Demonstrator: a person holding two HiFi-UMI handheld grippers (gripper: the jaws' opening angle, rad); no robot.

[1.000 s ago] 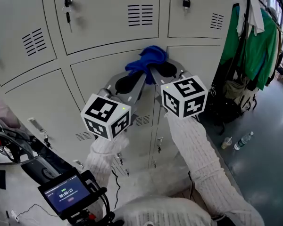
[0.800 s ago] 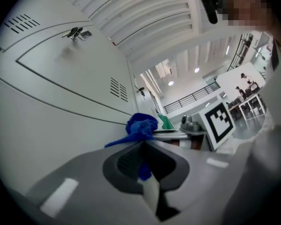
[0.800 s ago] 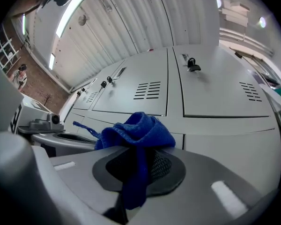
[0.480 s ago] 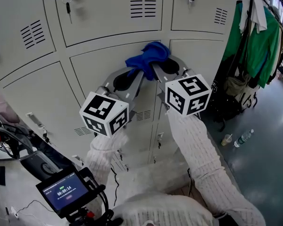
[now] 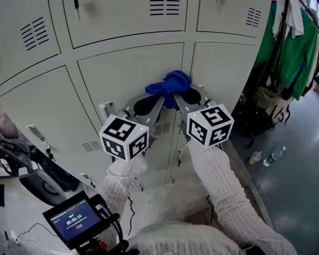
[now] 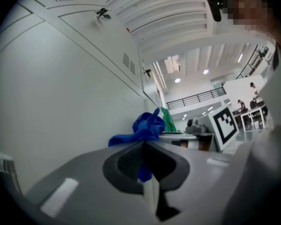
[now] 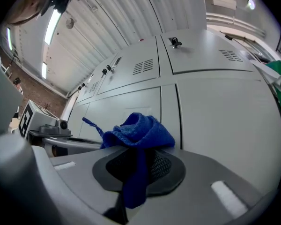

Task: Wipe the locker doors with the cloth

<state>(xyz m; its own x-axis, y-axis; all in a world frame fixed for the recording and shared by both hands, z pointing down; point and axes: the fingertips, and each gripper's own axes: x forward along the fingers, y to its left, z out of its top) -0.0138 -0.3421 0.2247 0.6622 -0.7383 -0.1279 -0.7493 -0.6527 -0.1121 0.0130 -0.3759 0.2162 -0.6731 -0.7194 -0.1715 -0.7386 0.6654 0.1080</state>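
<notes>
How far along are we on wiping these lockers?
Done: can't tell; no door shows a wiped patch. In hand: both the left gripper and right gripper clamp the blue cloth against the middle locker door, at its right edge. Left: likely the neighbouring doors.

Even, bright indoor light; strong fisheye warp in both gripper views.

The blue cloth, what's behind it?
A grey locker door. The blue cloth is bunched up in front of it, near the seam to the next door. The patch directly behind the cloth is covered.
</notes>
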